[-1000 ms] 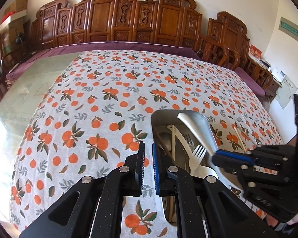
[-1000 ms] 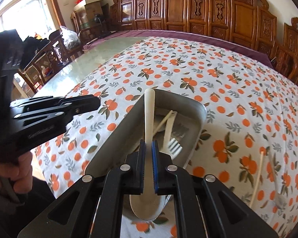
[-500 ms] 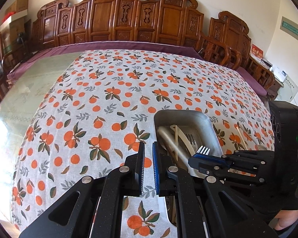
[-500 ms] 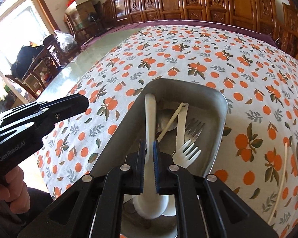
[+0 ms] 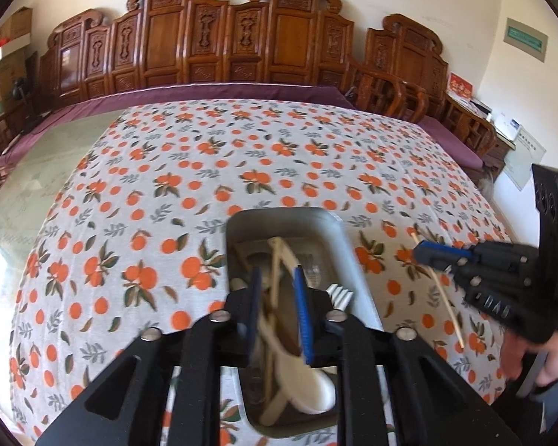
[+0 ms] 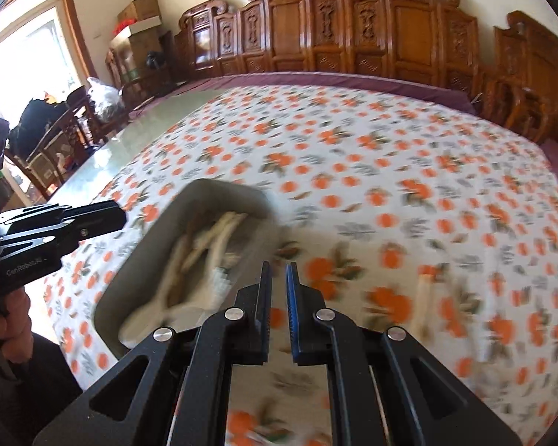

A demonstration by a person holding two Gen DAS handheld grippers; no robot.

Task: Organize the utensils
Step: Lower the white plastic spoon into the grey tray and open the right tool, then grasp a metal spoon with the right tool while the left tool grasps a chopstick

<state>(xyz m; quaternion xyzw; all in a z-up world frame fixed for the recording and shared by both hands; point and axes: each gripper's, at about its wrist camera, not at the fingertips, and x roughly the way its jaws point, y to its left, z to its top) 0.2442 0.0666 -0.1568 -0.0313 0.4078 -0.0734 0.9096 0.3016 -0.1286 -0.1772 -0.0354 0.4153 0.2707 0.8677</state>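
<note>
Now the right gripper (image 6: 278, 290), slightly parted and empty, is nearer the loose chopstick (image 5: 439, 285) lying lengthwise toward the tablecloth's near right edge; left gripper (image 5: 278, 299) hangs open over the tray (image 5: 348, 252).

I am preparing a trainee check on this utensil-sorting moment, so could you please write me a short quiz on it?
1. True or false: the right claw holds nothing.
2. Where does the loose chopstick lie? A, in the metal tray; B, on the orange-print tablecloth, right of the tray; C, between the left claw's fingers.
3. Fill in: over the tray, the left claw has its jaws ____.

Key: 1 true; 2 B; 3 open.
</note>
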